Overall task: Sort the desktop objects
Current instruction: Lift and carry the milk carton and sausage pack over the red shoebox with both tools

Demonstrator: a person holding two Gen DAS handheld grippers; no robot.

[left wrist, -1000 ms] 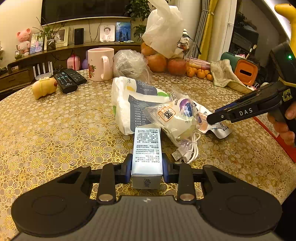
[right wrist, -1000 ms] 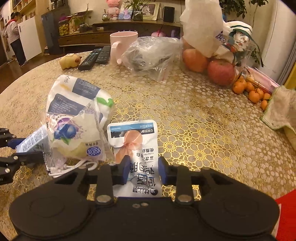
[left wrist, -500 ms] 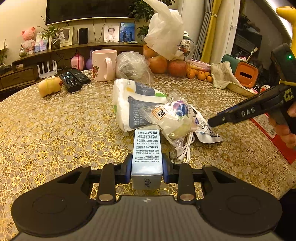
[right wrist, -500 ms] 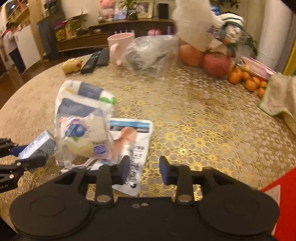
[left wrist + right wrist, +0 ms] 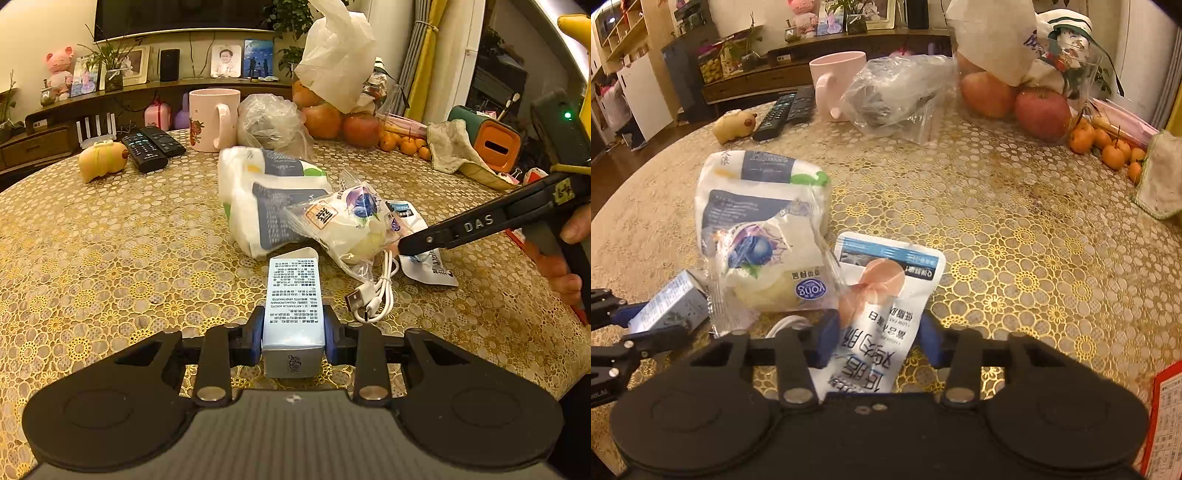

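Observation:
My left gripper [image 5: 293, 332] is shut on a pale blue printed box [image 5: 293, 295] and holds it low over the gold-patterned table [image 5: 92, 258]. My right gripper [image 5: 877, 338] is open, its jaws on either side of a white chicken-breast pouch [image 5: 886, 295] lying flat; it also shows at the right of the left wrist view [image 5: 404, 248]. Beside the pouch lie a blueberry bread packet [image 5: 764, 266], a large white and blue tissue pack [image 5: 757, 184] and a white USB cable [image 5: 376, 291].
At the back stand a pink mug [image 5: 214, 118], two remotes [image 5: 153, 147], a yellow pig toy [image 5: 101, 158], a clear plastic bag [image 5: 271, 123], apples [image 5: 360, 129] and small oranges [image 5: 406, 144]. A cloth [image 5: 454, 151] and a red paper [image 5: 1165, 417] lie at the right.
My right gripper drew back slightly, then moved forward, so the pouch again lies between its open jaws. My left gripper kept its hold on the box and drew back slightly from the pile.

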